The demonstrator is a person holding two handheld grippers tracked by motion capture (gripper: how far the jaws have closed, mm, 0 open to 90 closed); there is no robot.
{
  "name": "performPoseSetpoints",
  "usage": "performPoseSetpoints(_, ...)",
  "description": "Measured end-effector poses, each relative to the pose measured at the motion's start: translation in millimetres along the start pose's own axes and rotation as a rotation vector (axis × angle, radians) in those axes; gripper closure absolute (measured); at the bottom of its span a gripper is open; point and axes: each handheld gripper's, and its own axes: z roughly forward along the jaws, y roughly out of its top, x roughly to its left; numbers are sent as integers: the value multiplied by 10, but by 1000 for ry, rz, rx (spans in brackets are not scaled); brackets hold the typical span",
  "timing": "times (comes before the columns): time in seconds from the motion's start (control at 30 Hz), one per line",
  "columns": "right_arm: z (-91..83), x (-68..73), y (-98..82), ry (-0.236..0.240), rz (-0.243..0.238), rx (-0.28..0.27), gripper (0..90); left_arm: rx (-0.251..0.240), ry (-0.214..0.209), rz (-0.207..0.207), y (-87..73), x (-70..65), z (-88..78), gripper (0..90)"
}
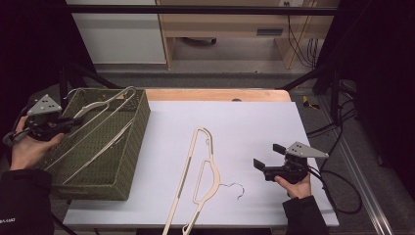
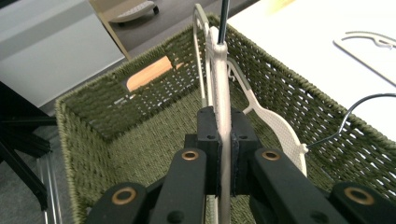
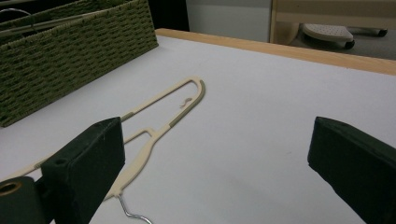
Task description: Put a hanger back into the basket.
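One hanger gripped in the basket, one lying on the table.

Our left gripper point(image 2: 223, 154) is clamped on a cream hanger point(image 2: 219, 93) inside the green basket point(image 1: 128, 152). Our right gripper point(image 1: 268, 157) hovers over the white table point(image 1: 254, 122) with jaws spread wide, near a second hanger point(image 1: 195, 171) lying flat there, not touching it.

Beyond the white-topped table point(image 1: 254, 122) with its wooden far edge, a grey floor point(image 1: 220, 78) runs to a white cabinet point(image 1: 117, 39) at upper left and a pale wooden desk point(image 1: 230, 24) at upper centre. Black cables point(image 1: 301, 44) hang at upper right; the sides are dark.
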Motion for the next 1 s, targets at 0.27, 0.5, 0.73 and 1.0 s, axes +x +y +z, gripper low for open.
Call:
performPoseSetpoints(0.27, 4, 2, -1, 6, -1, 0, 44, -2, -20, -6, -74, 32, 26, 856)
performPoseSetpoints(0.5, 4, -2, -4, 6, -6, 6, 45, 65, -33, -28, -359, -20, 340, 856)
performPoseSetpoints(0.73, 20, 5, -9, 5, -1, 7, 45, 83, -7, -20, -588, -143, 534, 855)
performPoseSetpoints(1.0, 38, 8, -17, 7, -5, 12, 45, 108, -44, -87, -688, -185, 589, 831)
